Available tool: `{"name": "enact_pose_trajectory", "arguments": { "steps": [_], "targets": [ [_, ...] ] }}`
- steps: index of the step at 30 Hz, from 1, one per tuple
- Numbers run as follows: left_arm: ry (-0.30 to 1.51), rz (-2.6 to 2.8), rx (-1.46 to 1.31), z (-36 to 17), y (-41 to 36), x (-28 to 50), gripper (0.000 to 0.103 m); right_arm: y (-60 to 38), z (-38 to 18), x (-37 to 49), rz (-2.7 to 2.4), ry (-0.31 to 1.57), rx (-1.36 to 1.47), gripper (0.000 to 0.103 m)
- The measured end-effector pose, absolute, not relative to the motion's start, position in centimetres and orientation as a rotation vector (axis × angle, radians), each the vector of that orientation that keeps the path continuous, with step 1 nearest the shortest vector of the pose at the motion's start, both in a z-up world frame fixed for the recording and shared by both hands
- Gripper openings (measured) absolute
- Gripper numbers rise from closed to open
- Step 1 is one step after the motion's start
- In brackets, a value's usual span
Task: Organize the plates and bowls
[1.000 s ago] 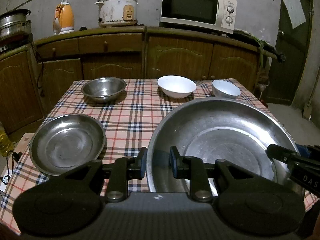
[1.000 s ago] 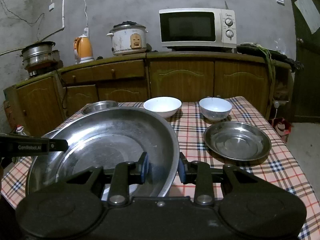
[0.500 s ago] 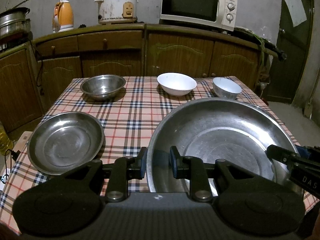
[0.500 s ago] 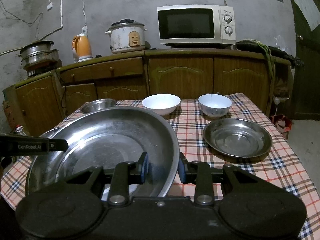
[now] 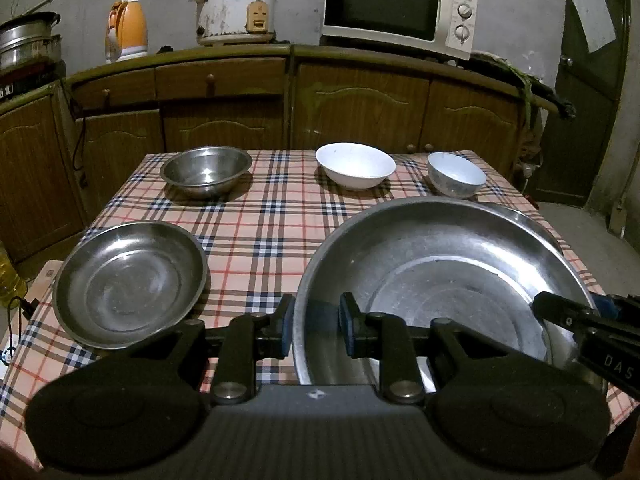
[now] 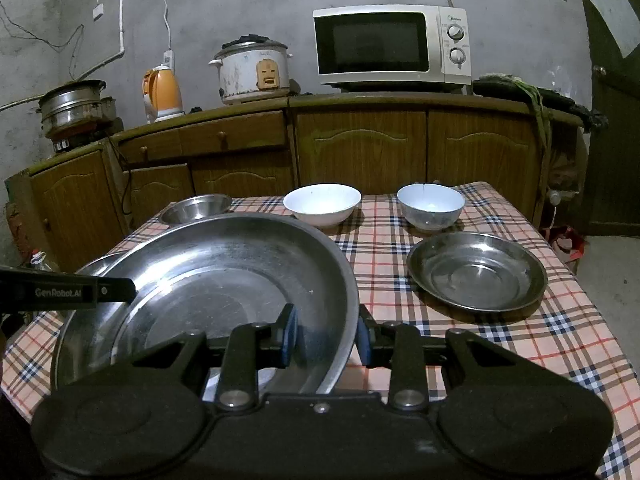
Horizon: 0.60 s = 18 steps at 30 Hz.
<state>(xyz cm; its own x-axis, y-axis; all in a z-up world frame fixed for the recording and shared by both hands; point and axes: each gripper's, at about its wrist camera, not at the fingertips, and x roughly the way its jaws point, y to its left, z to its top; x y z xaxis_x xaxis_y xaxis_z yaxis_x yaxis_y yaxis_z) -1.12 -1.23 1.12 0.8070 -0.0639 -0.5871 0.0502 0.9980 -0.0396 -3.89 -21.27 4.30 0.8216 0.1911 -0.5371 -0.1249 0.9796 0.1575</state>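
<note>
Both claws (image 5: 314, 330) (image 6: 326, 334) pinch the steel basin's (image 5: 440, 280) rim; checked tablecloth (image 5: 272, 216), wooden cabinets (image 5: 360, 108) behind.

Steel plates (image 5: 130, 284) (image 6: 476, 272) (image 5: 440, 280): three (one large). Steel bowl (image 5: 206, 170): one. White bowls (image 5: 355, 165) (image 5: 456, 174): two.

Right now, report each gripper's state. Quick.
Left gripper: shut on the rim of the large steel basin.
Right gripper: shut on the same basin's opposite rim.
</note>
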Motion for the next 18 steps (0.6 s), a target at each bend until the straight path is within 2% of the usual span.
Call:
{"name": "enact_pose_trajectory", "arguments": {
  "steps": [18],
  "targets": [
    [0.651, -0.055, -0.022, 0.44, -1.54, -0.29, 0.025, -21.32, 3.43, -3.16, 0.168, 0.606, 0.13, 0.039]
  ]
}}
